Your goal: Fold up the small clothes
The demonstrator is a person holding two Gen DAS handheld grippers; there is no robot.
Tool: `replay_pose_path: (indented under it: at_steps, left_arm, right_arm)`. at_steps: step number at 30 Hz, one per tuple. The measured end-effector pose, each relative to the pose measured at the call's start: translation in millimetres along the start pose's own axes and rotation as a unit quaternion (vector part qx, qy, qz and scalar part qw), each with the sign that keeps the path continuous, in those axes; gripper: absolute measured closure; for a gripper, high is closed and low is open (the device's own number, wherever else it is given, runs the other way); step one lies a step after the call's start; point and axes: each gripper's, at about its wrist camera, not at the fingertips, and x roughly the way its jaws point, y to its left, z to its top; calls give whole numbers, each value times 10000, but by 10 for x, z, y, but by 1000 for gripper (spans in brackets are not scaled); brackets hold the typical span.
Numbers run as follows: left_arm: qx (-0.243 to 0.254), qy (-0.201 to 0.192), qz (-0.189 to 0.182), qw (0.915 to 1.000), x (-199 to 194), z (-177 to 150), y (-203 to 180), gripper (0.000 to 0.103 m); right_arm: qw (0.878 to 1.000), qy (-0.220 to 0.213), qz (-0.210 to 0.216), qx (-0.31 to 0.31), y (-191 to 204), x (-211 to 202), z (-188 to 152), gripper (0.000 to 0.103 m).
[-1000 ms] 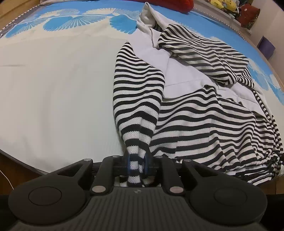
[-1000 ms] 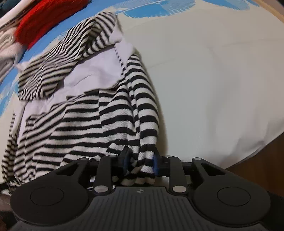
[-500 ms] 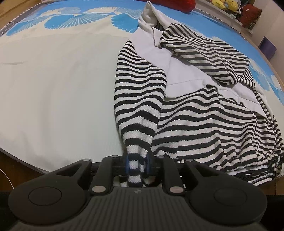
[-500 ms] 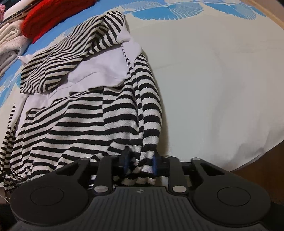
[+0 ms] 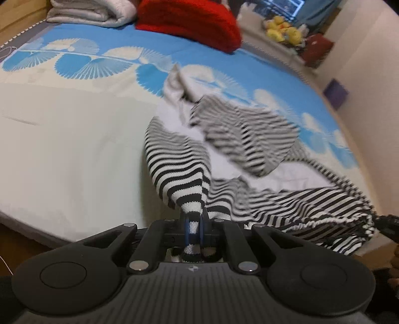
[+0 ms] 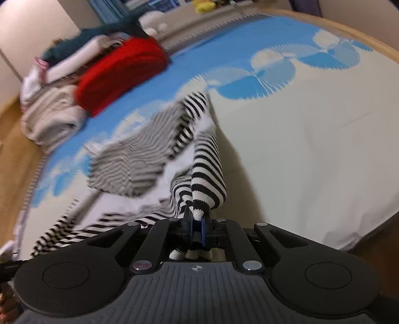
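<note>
A black-and-white striped garment with a white lining (image 5: 249,149) is lifted off the bed, hanging blurred between both grippers; it also shows in the right wrist view (image 6: 149,159). My left gripper (image 5: 194,229) is shut on one striped corner of it near the bed's front edge. My right gripper (image 6: 195,229) is shut on another striped corner. The far part of the garment trails toward the bed. The fingertips are mostly hidden by cloth.
The bed has a white and blue fan-patterned sheet (image 5: 74,139). A red cushion (image 5: 189,22) and folded pale blankets (image 5: 87,12) lie at the far end, seen also in the right wrist view (image 6: 119,72). Stuffed toys (image 5: 284,32) sit on a shelf beyond.
Both grippers have risen and pulled back, lifting the striped garment off the bed; it now hangs stretched and blurred. The right gripper's jaws have closed tighter on the cloth.
</note>
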Motion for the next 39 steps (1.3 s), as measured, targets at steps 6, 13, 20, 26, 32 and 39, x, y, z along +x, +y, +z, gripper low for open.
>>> replay_pose_path:
  at_steps: [6, 13, 20, 26, 32, 39]
  left_arm:
    - [16, 116, -452, 9989, -490, -41, -14, 95]
    - [-502, 326, -518, 9969, 257, 694, 233, 95]
    - [-1457, 201, -281, 9887, 1438, 1790, 633, 76]
    - [-1655, -159, -523, 9847, 1648, 1841, 887, 54]
    - [284, -94, -421, 9987, 1746, 1846, 482, 43]
    - [1621, -91, 507, 9854, 2016, 1764, 153, 43]
  right_arm:
    - [9990, 91, 446, -8, 40, -777, -44, 98]
    - [9979, 214, 506, 330, 54, -383, 319, 98]
    - [9980, 95, 314, 540, 204, 1004, 1294, 84]
    - [9959, -632, -118, 634, 20, 1658, 1457, 59]
    - [9886, -51, -3, -1505, 419, 2031, 1239, 48]
    - [9453, 164, -442, -3229, 656, 2359, 1006, 47]
